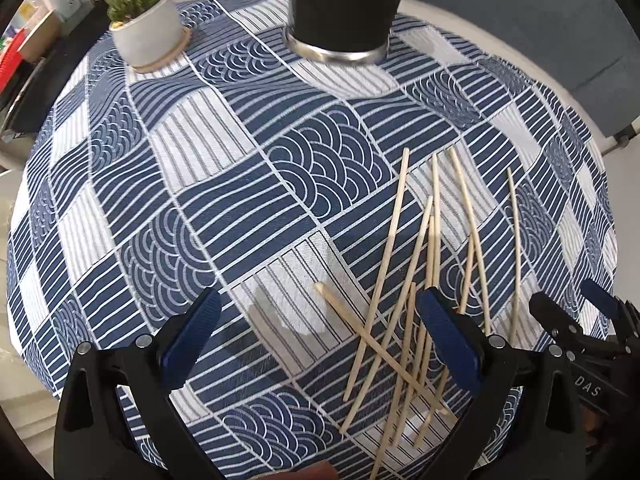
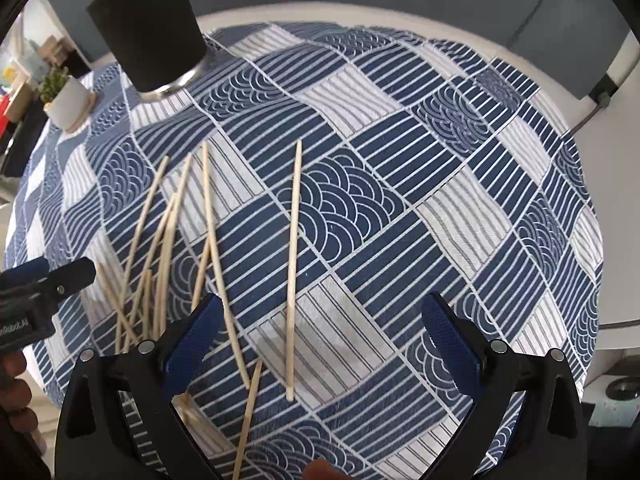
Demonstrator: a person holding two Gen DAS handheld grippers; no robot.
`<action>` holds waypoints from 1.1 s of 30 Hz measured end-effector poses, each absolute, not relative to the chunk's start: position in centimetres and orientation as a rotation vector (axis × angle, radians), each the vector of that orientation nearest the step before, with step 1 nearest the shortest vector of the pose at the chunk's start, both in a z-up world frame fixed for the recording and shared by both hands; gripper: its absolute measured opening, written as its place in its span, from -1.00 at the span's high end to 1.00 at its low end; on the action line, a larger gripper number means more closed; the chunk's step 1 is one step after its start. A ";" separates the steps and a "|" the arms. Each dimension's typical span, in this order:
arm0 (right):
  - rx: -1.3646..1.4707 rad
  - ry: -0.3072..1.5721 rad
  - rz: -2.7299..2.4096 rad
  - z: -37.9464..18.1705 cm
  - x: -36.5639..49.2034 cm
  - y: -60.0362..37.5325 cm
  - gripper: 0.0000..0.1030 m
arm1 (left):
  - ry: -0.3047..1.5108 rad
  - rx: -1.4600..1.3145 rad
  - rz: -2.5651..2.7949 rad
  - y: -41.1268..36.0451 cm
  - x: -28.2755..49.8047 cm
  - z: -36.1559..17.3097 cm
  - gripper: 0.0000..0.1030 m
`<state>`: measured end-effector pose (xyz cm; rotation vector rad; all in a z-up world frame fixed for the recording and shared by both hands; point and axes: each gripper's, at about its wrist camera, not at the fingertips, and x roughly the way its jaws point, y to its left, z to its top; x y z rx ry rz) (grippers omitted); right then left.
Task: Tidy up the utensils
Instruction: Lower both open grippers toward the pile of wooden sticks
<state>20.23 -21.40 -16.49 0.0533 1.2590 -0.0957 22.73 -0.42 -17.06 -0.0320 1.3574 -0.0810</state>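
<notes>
Chopsticks loose on the cloth, both claws empty and spread.

We see the wooden chopsticks (image 1: 416,280) scattered and crossing on the blue patterned tablecloth (image 1: 224,208), with the black steel-based cup (image 1: 344,8) upright well beyond them. The left gripper (image 1: 320,344) has its jaws apart, and the pile lies under and past its right finger. The right gripper (image 2: 320,348) also has its jaws apart; one single chopstick (image 2: 294,272) lies apart from the pile, its long axis running away from us, its near end between the fingers. We judge the right gripper better placed for this one.
</notes>
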 end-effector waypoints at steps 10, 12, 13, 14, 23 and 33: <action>0.079 1.318 -0.104 -19.8 22.5 -22.7 -0.85 | 1.407 0.038 -0.064 -0.8 24.7 -20.1 -0.89; 0.085 1.327 -0.103 -20.3 22.8 -23.0 -0.85 | 1.408 0.055 -0.057 -1.0 25.0 -20.5 -0.89; 0.089 1.333 -0.102 -20.6 22.9 -23.2 -0.85 | 1.411 0.060 -0.058 -1.1 25.2 -20.7 -0.89; 0.089 1.337 -0.102 -20.8 23.0 -23.3 -0.85 | 1.415 0.068 -0.065 -1.2 25.3 -21.0 -0.89; 0.069 1.348 -0.078 -21.7 23.9 -24.3 -0.87 | 1.367 0.106 -0.103 -2.0 25.4 -21.6 -0.92; 0.075 1.352 -0.089 -21.7 23.8 -23.5 -0.88 | 1.234 0.200 -0.251 -2.1 24.5 -21.1 -0.93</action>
